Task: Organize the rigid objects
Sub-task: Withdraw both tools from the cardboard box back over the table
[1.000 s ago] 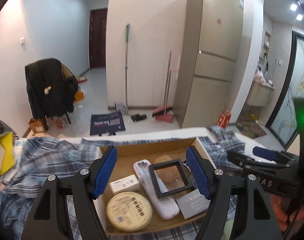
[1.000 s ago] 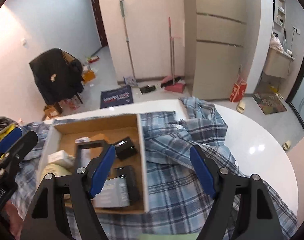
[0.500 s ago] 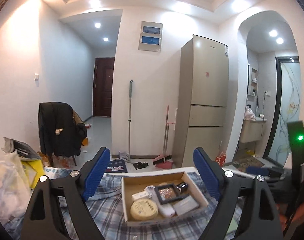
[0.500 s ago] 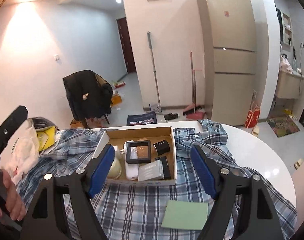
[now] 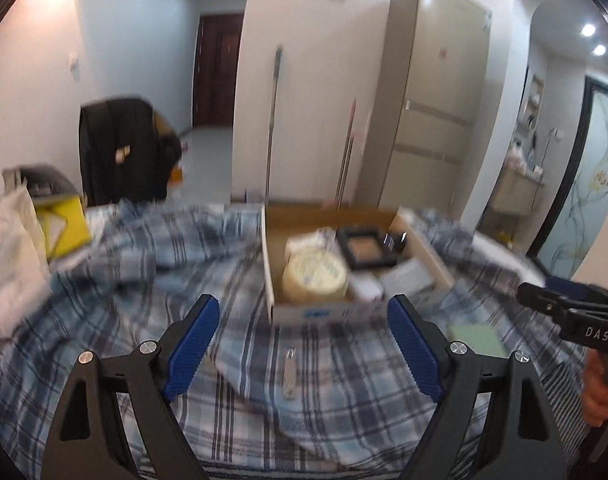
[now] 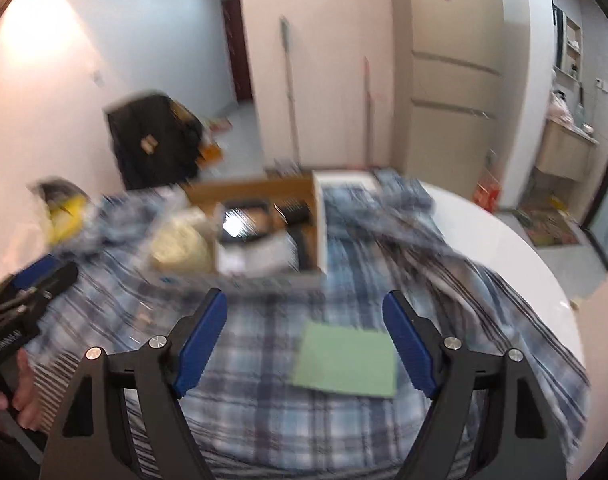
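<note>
A cardboard box (image 5: 268,264) sits on a blue plaid cloth (image 5: 103,312); it also shows in the right wrist view (image 6: 320,224). It holds a round cream tin (image 5: 315,276), a black square frame (image 5: 366,246) and other small boxes. A slim metal piece (image 5: 289,370) lies on the cloth between the fingers of my left gripper (image 5: 304,340), which is open and empty, short of the box. A green pad (image 6: 346,362) lies on the cloth between the fingers of my right gripper (image 6: 306,340), also open and empty.
The white round table (image 6: 516,264) shows bare at the right. A yellow bag (image 5: 63,228) and white plastic bag (image 5: 7,248) lie at the left. A chair with a black jacket (image 5: 119,148), a mop, a broom and a fridge (image 5: 432,96) stand beyond.
Both grippers pulled back from over the box, rose, and now tilt down toward the cloth in front of it. Both stay open. The view is motion-blurred.
</note>
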A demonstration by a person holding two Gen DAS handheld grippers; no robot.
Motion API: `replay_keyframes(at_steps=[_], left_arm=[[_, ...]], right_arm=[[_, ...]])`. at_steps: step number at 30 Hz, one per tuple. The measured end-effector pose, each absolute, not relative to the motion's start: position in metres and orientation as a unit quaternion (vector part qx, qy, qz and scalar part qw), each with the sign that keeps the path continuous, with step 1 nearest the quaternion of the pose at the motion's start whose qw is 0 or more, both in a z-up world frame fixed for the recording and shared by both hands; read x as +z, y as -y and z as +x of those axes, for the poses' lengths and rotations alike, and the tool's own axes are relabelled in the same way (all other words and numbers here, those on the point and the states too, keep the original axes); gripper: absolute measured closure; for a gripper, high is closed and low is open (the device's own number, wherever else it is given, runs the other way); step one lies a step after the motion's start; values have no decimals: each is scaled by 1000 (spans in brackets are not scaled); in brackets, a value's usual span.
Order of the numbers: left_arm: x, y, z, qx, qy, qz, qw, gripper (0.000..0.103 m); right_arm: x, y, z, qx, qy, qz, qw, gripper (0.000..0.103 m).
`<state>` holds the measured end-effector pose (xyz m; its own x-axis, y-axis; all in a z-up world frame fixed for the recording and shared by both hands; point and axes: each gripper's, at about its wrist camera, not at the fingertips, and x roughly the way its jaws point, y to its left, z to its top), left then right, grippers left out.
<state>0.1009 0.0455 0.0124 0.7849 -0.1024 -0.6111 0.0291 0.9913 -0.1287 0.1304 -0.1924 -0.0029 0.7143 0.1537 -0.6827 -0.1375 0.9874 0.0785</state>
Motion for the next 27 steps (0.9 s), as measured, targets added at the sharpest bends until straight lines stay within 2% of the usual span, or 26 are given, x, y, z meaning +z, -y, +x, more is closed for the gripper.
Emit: replay_keyframes(at_steps=[7,8,12,15,17,19,24,27], left_arm=[[-37,-34,139,-49,-434,-57,898,18],[-44,-37,146,-53,-449,-69,889,23],[-62,-43,162,-52,-490,-98,864,32],[-70,-45,169,-46,-501,-97,859,45],[-75,-45,172,-38,-506,-90,857,59],[-78,-44,174,-38,-513,-88,853,63],[-80,-44,179,-27,-515,-64,854,64],[-79,-44,182,-26,-518,-58,853,82]], right_arm=[[-27,195,139,66,-378,-5,923,24],[-30,195,140,71,-384,-4,921,24],[-33,199,137,70,-385,-9,920,24],[-32,199,137,64,-379,-18,923,24],[-32,198,137,67,-381,-18,922,24],[-32,199,137,72,-384,-18,920,24],[-32,200,135,73,-384,-20,920,24],[-31,200,135,73,-383,-18,921,24]])
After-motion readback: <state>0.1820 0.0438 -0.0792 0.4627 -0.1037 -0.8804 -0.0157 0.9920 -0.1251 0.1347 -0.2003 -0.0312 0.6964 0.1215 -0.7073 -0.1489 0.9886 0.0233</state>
